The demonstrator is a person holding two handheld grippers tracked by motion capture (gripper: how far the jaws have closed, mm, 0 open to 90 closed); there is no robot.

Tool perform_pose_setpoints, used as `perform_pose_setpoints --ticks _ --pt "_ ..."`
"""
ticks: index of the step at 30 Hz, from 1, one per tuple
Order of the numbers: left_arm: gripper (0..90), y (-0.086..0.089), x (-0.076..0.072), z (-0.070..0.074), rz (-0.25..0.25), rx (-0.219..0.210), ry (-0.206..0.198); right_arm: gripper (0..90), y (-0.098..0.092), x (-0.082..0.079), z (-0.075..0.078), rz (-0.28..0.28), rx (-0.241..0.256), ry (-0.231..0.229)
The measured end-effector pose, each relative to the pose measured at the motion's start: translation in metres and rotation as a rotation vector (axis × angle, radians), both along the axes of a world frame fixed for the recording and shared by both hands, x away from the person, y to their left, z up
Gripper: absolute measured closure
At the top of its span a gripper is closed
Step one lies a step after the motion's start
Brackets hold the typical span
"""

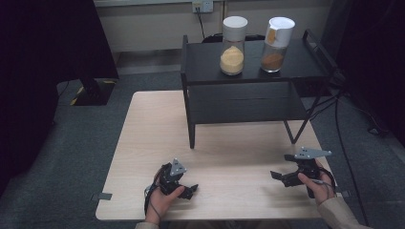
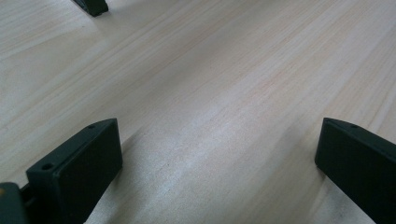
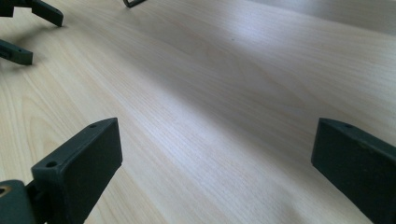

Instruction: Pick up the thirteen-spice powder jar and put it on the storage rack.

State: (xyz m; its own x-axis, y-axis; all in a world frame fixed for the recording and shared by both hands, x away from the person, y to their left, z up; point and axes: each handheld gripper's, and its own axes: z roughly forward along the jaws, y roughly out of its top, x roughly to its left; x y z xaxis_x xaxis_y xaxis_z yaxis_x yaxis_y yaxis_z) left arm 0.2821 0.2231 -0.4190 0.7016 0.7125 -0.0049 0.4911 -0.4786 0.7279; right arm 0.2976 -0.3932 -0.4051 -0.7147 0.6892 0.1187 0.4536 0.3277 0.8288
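Observation:
My left gripper (image 1: 190, 183) rests low on the light wooden table (image 1: 157, 129) near its front edge, held by a hand and pointing right. Its jaws stand wide open over bare wood in the left gripper view (image 2: 217, 140). My right gripper (image 1: 281, 165) sits near the front right corner and points left, with a grey three-cornered plate on top. In the right gripper view (image 3: 215, 135) its jaws are also wide apart with nothing between them. That view catches the left gripper's jaws (image 3: 28, 32) far off at the top left.
A black two-level shelf rack (image 1: 253, 86) stands at the back of the table. On its top are a jar of yellow powder (image 1: 232, 45) and a jar of brown powder (image 1: 276, 44), both white-lidded. A small black clip (image 1: 101, 196) marks the front left edge.

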Motion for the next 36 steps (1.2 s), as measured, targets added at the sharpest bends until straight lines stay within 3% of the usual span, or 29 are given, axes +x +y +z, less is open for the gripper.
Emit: perform_pose_setpoints --ticks 36 --pt "0.0 0.000 0.000 0.000 0.000 0.000 0.000 0.7 -0.025 -0.005 -0.009 0.023 -0.089 0.016"
